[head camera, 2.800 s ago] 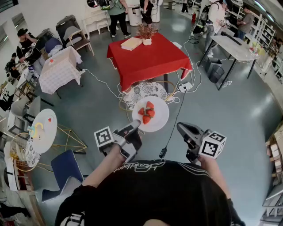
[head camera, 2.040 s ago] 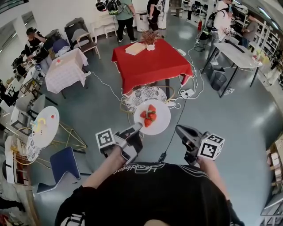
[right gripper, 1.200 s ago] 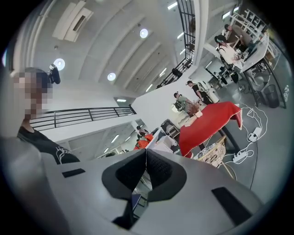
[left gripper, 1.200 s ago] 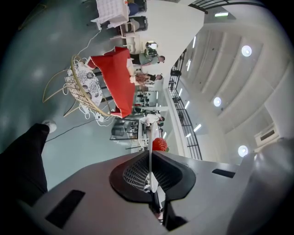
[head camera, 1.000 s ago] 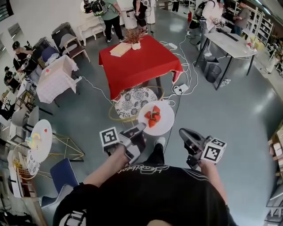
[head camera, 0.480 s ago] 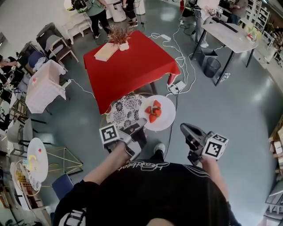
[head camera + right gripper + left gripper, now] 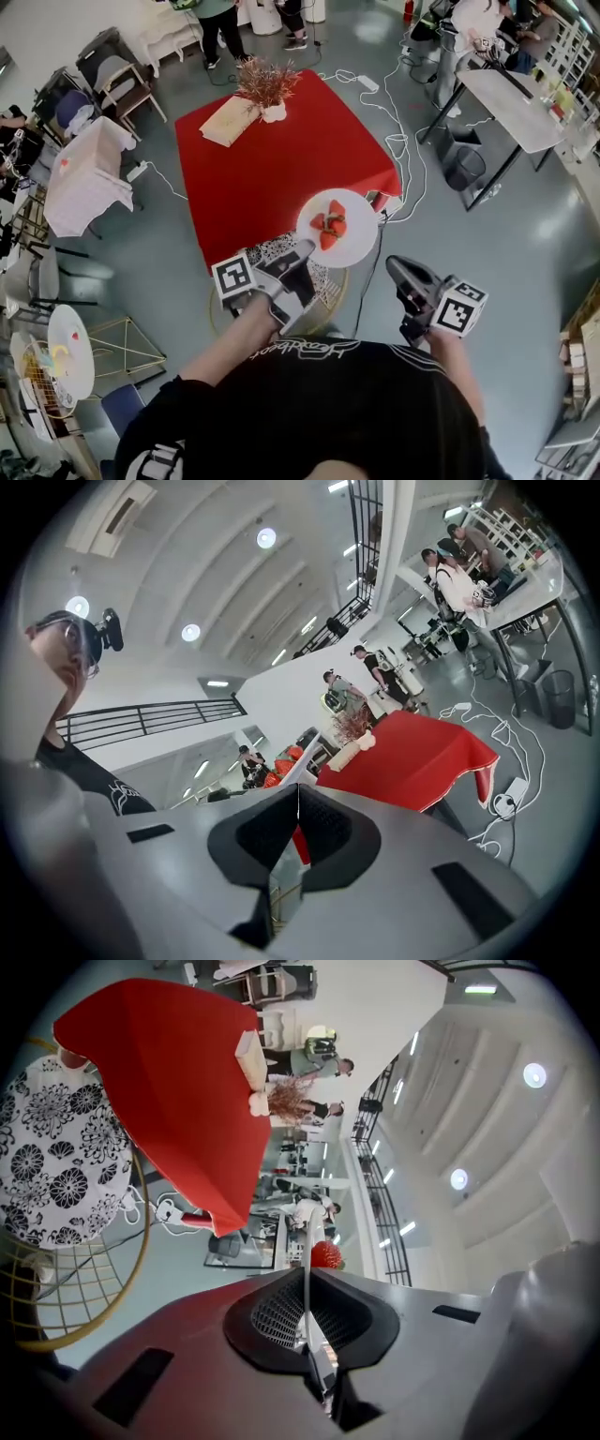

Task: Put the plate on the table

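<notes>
A white plate [image 7: 337, 228] with red strawberries [image 7: 329, 225] hangs level over the near edge of the red-clothed table [image 7: 272, 164]. My left gripper [image 7: 304, 249] is shut on the plate's near rim. In the left gripper view the rim [image 7: 306, 1241] runs edge-on out from between the jaws of the left gripper [image 7: 306, 1283], with a strawberry [image 7: 324, 1254] behind it and the red table [image 7: 178, 1072] beyond. My right gripper [image 7: 397, 271] hovers to the plate's right, shut and holding nothing. In the right gripper view the right gripper [image 7: 297, 794] has its pads closed tip to tip, pointing toward the red table [image 7: 412, 757].
A vase of dried flowers [image 7: 267, 89] and a flat tan board [image 7: 230, 122] sit at the table's far end. A flower-patterned stool on a gold wire frame [image 7: 319, 281] stands below the plate. Cables [image 7: 403, 159] trail on the floor at the right. People stand beyond the table.
The red table has come closer as the person walked toward it. The plate, still in my left gripper, has gone from above the patterned stool to over the table's near edge.
</notes>
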The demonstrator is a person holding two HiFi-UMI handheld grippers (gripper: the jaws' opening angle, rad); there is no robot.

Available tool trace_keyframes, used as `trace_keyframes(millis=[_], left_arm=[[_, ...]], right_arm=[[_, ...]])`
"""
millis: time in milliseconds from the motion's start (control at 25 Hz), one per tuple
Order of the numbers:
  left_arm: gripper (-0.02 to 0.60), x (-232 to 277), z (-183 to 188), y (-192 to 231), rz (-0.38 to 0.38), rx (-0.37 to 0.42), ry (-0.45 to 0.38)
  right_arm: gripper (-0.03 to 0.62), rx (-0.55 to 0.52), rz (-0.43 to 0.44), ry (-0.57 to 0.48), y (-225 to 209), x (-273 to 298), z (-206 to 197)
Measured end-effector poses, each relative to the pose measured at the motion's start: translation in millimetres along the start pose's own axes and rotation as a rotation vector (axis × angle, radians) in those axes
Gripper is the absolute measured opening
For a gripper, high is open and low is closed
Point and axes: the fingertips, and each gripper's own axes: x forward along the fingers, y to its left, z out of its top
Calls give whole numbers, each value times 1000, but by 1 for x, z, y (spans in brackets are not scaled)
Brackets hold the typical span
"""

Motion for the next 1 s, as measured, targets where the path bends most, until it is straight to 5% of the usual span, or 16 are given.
trace_keyframes(millis=[1000], left_arm=[[17, 9, 99, 12, 35, -36, -214]], right_arm=[[8, 56, 137, 113, -51, 116, 47]])
